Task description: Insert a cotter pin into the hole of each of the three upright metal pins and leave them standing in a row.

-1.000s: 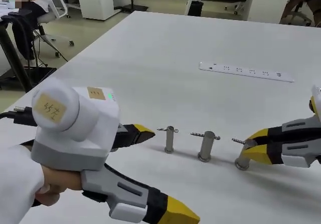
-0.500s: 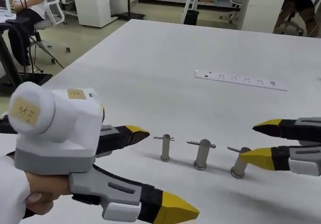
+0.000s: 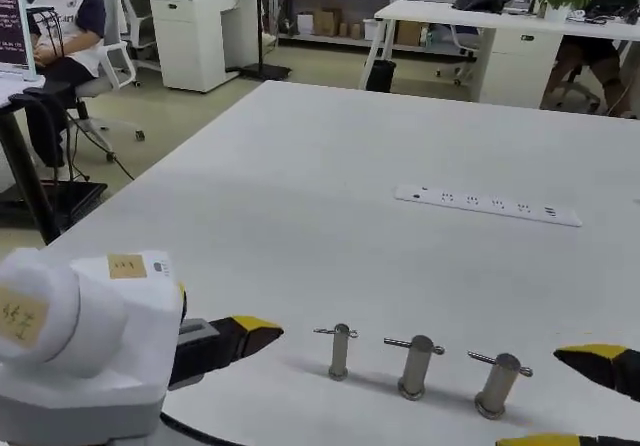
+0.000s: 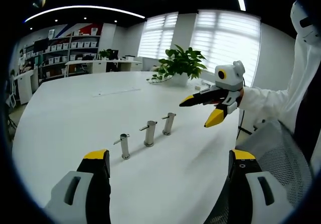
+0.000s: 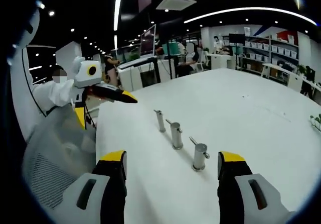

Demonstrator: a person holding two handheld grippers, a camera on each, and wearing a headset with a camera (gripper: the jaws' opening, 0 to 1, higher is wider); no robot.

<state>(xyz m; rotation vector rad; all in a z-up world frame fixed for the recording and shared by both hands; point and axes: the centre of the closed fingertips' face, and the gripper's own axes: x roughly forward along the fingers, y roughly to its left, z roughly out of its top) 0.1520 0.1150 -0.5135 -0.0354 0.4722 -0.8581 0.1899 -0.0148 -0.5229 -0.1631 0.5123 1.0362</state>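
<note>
Left gripper view and right gripper view give us the nearest facts: the left gripper [image 4: 169,156] and the right gripper [image 5: 173,158] each have their jaws spread wide with nothing between them, and both hang short of the work. Just beyond, on the white counter [image 3: 330,186], the left pin [image 3: 340,354], middle pin [image 3: 414,368] and right pin [image 3: 492,391] stand in a row, apart from one another, each with a cotter pin [image 3: 334,332] through its head. Farther back lies a power strip [image 3: 487,206]. We judge the inserting done and the task at its close; what is left is to draw the jaws clear without nudging a pin, and the right pin seems to lean a little, so we would check it
</note>
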